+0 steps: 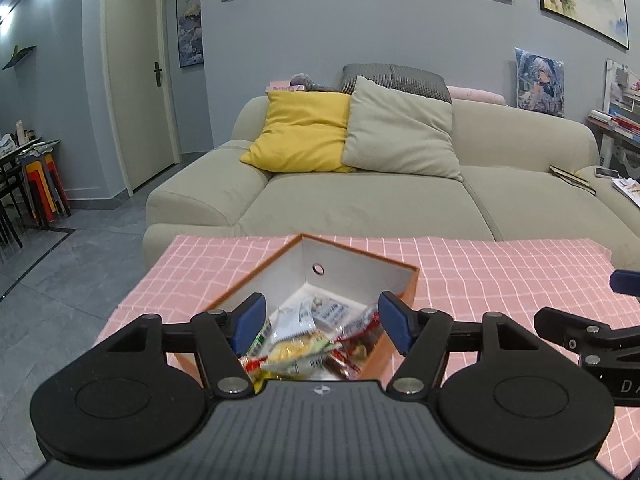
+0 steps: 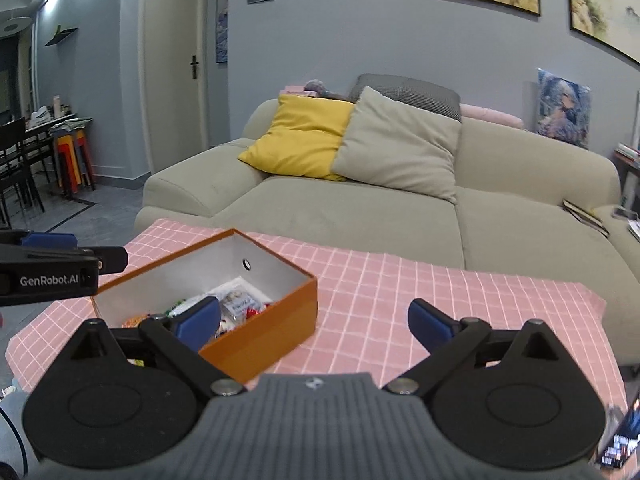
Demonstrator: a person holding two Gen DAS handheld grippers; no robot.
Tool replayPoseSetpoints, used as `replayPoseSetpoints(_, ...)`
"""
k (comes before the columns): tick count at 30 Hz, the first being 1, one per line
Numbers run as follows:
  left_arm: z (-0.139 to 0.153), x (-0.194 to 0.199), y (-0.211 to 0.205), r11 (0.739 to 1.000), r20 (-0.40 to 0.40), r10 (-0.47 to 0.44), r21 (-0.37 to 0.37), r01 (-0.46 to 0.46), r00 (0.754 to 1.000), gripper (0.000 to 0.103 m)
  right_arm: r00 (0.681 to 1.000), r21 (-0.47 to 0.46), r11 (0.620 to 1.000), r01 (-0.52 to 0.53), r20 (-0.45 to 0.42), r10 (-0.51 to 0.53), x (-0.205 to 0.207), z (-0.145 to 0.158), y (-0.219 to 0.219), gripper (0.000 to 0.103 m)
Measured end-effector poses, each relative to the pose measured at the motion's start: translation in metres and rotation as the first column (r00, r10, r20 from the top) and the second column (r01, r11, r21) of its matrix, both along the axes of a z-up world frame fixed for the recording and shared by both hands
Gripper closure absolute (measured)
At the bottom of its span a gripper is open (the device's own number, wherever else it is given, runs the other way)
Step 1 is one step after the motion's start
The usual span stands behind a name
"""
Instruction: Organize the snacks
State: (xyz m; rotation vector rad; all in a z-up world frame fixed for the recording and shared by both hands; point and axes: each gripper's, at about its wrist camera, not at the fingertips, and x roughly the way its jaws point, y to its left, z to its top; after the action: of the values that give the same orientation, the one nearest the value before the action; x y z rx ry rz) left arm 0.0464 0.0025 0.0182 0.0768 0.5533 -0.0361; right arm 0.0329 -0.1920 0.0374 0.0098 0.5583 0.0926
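An orange box with a white inside stands on the pink checked tablecloth and holds several snack packets. My left gripper hovers over the box's near end, open, with nothing between its blue pads. In the right wrist view the same orange box lies to the left, its snack packets showing inside. My right gripper is open and empty, above the box's right corner and the tablecloth. The left gripper's body shows at that view's left edge.
A beige sofa with a yellow cushion and a grey cushion stands just behind the table. Books and a phone lie on its right end. Stacked stools and dark chairs stand far left by a door.
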Motion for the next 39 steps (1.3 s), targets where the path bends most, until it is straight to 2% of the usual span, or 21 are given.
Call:
replayPoseSetpoints(11,-0.029,-0.028,-0.011,0.999,-0.026,-0.014,0.03,0.014,1.0,0.024,0.998,-0.004,0.998,0.056,-0.025,-0.056,-0.04,-0.033,0.001,0.004)
replayPoseSetpoints(19,-0.038,-0.029,-0.013,0.999,-0.053,-0.025,0.02,0.026,0.998,0.024,0.995,-0.003,0.997,0.071,-0.072,-0.071,-0.037,-0.049,-0.001,0.004)
replayPoseSetpoints(27,-0.044,-0.028,-0.016,0.999,-0.089,-0.023,0.022,0.025,0.996,0.024,0.993,0.016,0.996,0.084,-0.09,-0.082,-0.036,-0.056,-0.003,0.004)
replayPoseSetpoints(39,-0.042,-0.029,-0.017,0.999,-0.097,-0.028,0.016,0.03,0.995,0.024,0.995,0.013,0.997,0.07,-0.076,-0.069,-0.036,-0.054,-0.001,0.004)
